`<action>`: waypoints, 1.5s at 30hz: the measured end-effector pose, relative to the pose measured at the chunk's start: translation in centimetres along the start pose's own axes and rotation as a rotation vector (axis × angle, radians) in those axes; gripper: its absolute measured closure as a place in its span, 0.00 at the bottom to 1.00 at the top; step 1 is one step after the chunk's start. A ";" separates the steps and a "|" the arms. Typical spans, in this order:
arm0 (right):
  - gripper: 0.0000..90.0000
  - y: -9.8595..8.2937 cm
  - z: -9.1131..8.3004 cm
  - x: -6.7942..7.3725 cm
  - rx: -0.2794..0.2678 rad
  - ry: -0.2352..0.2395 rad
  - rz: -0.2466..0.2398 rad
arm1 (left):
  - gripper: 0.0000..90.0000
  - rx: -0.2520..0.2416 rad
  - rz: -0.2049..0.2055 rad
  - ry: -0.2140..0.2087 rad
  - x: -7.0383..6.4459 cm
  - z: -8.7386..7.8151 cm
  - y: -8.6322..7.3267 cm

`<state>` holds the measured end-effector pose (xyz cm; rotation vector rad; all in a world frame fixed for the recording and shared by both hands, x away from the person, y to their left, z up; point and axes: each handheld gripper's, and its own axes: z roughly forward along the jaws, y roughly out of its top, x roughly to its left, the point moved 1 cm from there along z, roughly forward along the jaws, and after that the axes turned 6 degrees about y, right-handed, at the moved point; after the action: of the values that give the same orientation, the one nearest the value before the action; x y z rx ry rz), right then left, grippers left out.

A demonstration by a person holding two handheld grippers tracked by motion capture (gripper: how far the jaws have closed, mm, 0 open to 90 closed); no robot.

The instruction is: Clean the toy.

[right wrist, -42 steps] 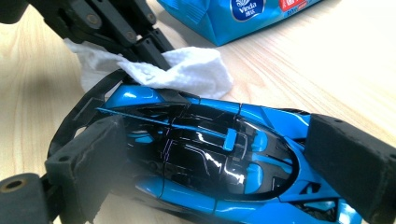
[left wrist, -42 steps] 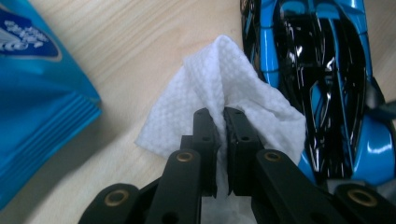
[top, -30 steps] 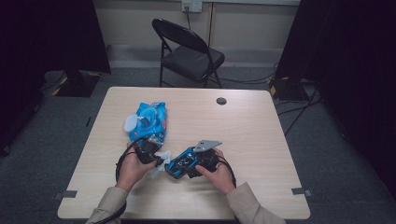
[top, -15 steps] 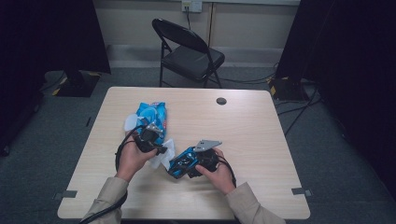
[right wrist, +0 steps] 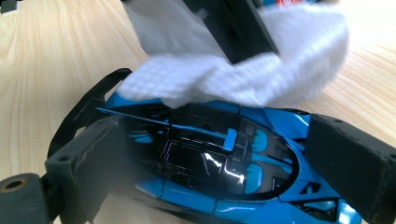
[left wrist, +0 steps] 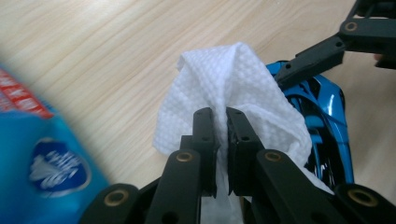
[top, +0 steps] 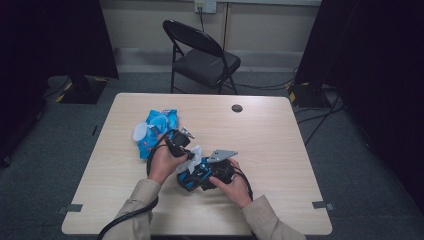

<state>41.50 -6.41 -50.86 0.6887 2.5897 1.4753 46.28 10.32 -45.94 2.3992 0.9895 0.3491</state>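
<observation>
Toy car [right wrist: 224, 172]: glossy blue-black plastic, reflective. Wipe [left wrist: 233, 88]: white, dimpled, cloth-like weave. Table [top: 280, 135]: pale matt wood grain. Packet [top: 157, 125]: shiny blue film.

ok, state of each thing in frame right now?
left gripper: shut on white wipe
white wipe: bunched, draped on the toy car
right gripper: shut on toy car
toy car: blue and black, upright on the table
wipes pack: lying flat
folding chair: unfolded, unoccupied

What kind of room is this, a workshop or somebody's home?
Probably a recording studio or lab corner rather than a home: dark curtains flank a lone wooden table, with a folding chair and cables on grey carpet.
</observation>
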 end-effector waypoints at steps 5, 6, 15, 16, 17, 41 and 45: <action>0.06 0.0 0.0 0.0 -0.001 0.000 -0.001 | 0.91 0.033 0.012 0.027 -0.7 1.6 0.5; 0.06 0.0 0.0 0.0 0.000 0.000 0.000 | 0.91 0.036 0.016 0.031 -0.8 1.8 0.6; 0.06 0.0 0.0 -0.1 0.000 0.000 -0.001 | 0.91 0.056 0.010 0.055 -1.1 3.1 0.9; 0.06 0.0 0.0 -0.1 0.000 0.001 -0.001 | 0.91 0.057 0.006 0.056 -1.2 3.3 0.9; 0.06 0.0 0.0 -0.1 0.000 0.001 -0.001 | 0.91 0.061 0.015 0.063 -1.2 3.3 0.9; 0.06 0.0 -0.1 -0.2 0.002 -0.001 0.002 | 0.93 0.065 0.037 0.020 -0.8 2.3 -0.5; 0.06 0.0 -0.1 -0.2 0.001 -0.001 0.002 | 0.93 0.061 0.030 0.007 -0.7 2.0 -1.0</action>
<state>41.65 -6.54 -50.86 0.6922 2.5899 1.4735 46.01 9.72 -48.21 2.4715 0.9818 0.3429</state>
